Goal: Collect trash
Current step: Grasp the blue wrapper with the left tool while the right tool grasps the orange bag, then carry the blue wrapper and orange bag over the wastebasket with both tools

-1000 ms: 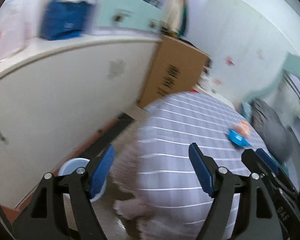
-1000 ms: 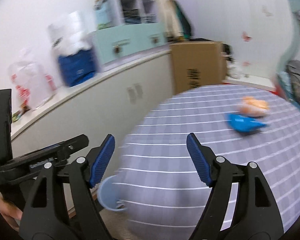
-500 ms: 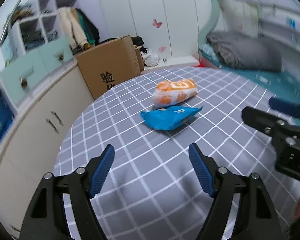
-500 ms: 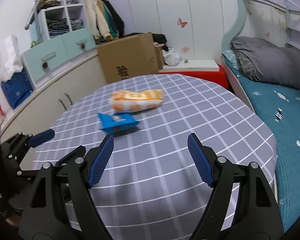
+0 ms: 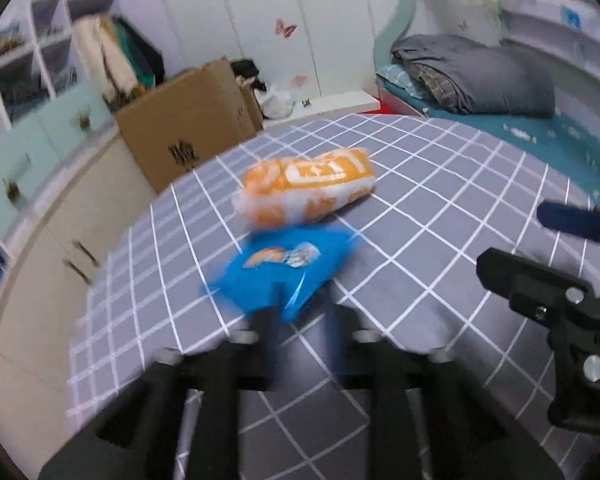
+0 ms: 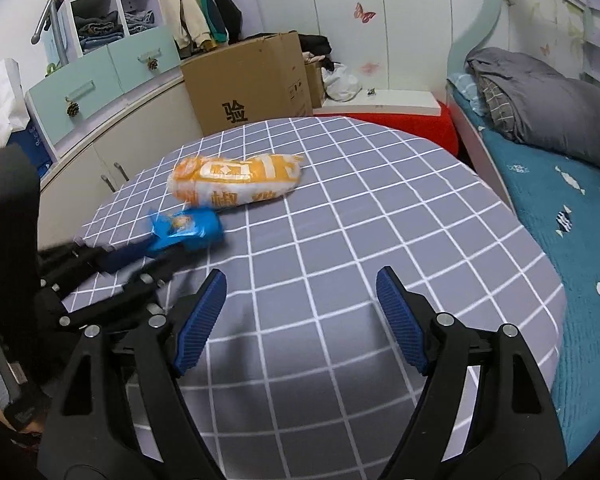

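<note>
Left claw [image 5: 300, 300] is blurred, its fingers drawn close at the near edge of the crumpled blue snack wrapper [image 5: 284, 268]; whether it grips, I cannot tell. Right claw [image 6: 300, 316] hangs wide open and empty above the round grey checked counter [image 6: 360, 220]. Just beyond the blue wrapper lies the orange-and-white plastic snack bag [image 6: 236, 184], mid-counter, far left.

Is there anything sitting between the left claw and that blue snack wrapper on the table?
Nothing visible. The left claw is right at the near edge of the blue wrapper, with only bare checkered tablecloth around. The orange bag lies behind the wrapper, out of the way.
</note>
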`<state>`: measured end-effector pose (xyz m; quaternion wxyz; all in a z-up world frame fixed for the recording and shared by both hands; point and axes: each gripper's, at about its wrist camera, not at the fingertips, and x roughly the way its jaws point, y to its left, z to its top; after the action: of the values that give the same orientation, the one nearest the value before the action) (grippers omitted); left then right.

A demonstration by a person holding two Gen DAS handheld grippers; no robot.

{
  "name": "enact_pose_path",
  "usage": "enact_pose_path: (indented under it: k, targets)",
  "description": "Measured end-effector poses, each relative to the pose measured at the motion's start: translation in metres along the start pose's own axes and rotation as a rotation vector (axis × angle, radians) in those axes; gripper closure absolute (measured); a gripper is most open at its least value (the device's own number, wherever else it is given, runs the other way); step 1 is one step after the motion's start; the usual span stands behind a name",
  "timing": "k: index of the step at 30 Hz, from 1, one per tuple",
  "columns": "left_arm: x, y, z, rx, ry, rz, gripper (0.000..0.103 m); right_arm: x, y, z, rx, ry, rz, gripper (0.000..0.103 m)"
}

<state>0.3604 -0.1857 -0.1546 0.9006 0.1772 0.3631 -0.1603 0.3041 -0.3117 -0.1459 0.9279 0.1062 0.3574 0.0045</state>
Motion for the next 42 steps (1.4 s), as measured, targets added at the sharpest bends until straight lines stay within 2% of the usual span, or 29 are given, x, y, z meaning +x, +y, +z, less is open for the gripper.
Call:
enact_pose_path:
  k: [2, 7, 11, 17, 19, 23, 27, 28, 29, 31, 32, 36, 42]
  targets:
    - [-0.005, 0.017, -0.004, -0.068, -0.008, -0.039, 0.101, 0.003, 0.004, 0.003, -0.003, 0.01, 0.012, 0.027]
    - [-0.025, 0.051, -0.017, -0.167, -0.04, -0.1, 0.101, 0.009, 0.022, 0.012, -0.035, 0.005, 0.027, 0.025]
    - [-0.039, 0.088, -0.024, -0.286, -0.077, -0.058, 0.101, 0.02, 0.042, 0.023, -0.107, -0.004, 0.01, 0.023]
    - [-0.043, 0.141, -0.026, -0.434, -0.11, 0.075, 0.101, 0.051, 0.073, 0.047, -0.297, -0.044, -0.053, 0.02]
    - [-0.043, 0.152, -0.025, -0.459, -0.115, 0.116, 0.101, 0.065, 0.082, 0.054, -0.37, -0.039, -0.08, 0.02]
    - [-0.039, 0.167, -0.025, -0.474, -0.117, 0.141, 0.101, 0.092, 0.098, 0.061, -0.496, -0.021, -0.114, 0.02]
    - [-0.037, 0.177, -0.031, -0.484, -0.107, 0.147, 0.101, 0.118, 0.101, 0.068, -0.506, 0.016, -0.122, 0.02]
    - [-0.037, 0.179, -0.033, -0.485, -0.104, 0.149, 0.101, 0.125, 0.099, 0.071, -0.486, 0.04, -0.111, 0.021]
    - [-0.038, 0.181, -0.035, -0.484, -0.103, 0.153, 0.101, 0.129, 0.097, 0.073, -0.466, 0.05, -0.107, 0.035]
    - [-0.041, 0.186, -0.04, -0.486, -0.105, 0.149, 0.101, 0.131, 0.094, 0.075, -0.427, 0.056, -0.1, 0.042]
    - [-0.043, 0.189, -0.042, -0.488, -0.106, 0.149, 0.101, 0.13, 0.094, 0.076, -0.414, 0.053, -0.094, 0.06]
    - [-0.058, 0.201, -0.056, -0.505, -0.115, 0.154, 0.101, 0.11, 0.106, 0.075, -0.349, 0.044, -0.017, 0.067]
    - [-0.089, 0.223, -0.09, -0.543, -0.126, 0.159, 0.101, 0.058, 0.166, 0.057, -0.374, -0.031, 0.107, 0.068]
